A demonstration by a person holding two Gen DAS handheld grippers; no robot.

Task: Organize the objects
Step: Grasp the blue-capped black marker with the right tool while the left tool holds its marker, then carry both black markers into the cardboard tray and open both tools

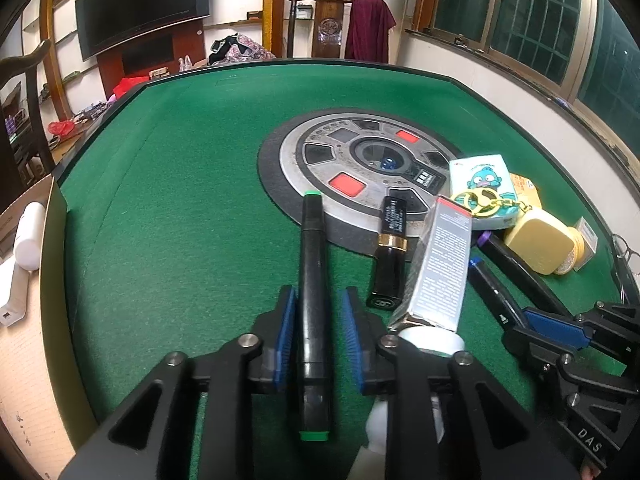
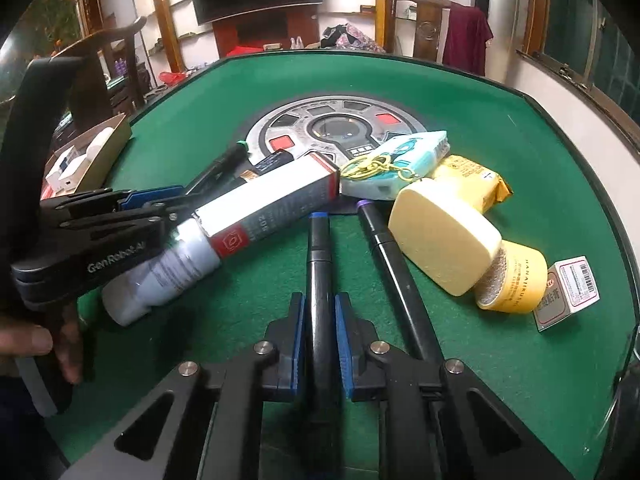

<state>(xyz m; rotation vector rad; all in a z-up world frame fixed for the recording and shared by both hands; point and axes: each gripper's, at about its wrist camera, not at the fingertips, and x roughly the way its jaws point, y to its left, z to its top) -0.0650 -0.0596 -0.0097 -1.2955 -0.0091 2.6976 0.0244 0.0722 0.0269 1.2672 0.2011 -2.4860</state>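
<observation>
A black marker with green caps (image 1: 313, 248) lies on the green felt between the blue pads of my left gripper (image 1: 320, 300). The right pad stands a little off it, so the jaws are open. In the right wrist view my right gripper (image 2: 320, 304) is shut on a black marker with a blue cap (image 2: 319, 248), which points away from me. A third marker, purple-capped (image 2: 384, 248), lies just to its right. The left gripper (image 2: 132, 200) shows at the left of that view, held by a hand (image 2: 36, 340).
A silver carton with a white tube (image 1: 440, 264) sticking out and a black lipstick (image 1: 389, 256) lie between the grippers. A yellow case (image 2: 444, 240), yellow jar (image 2: 516, 280), tissue pack (image 2: 400, 160) and small box (image 2: 568, 292) crowd the right. A cardboard box (image 1: 24, 280) stands at the table's left edge.
</observation>
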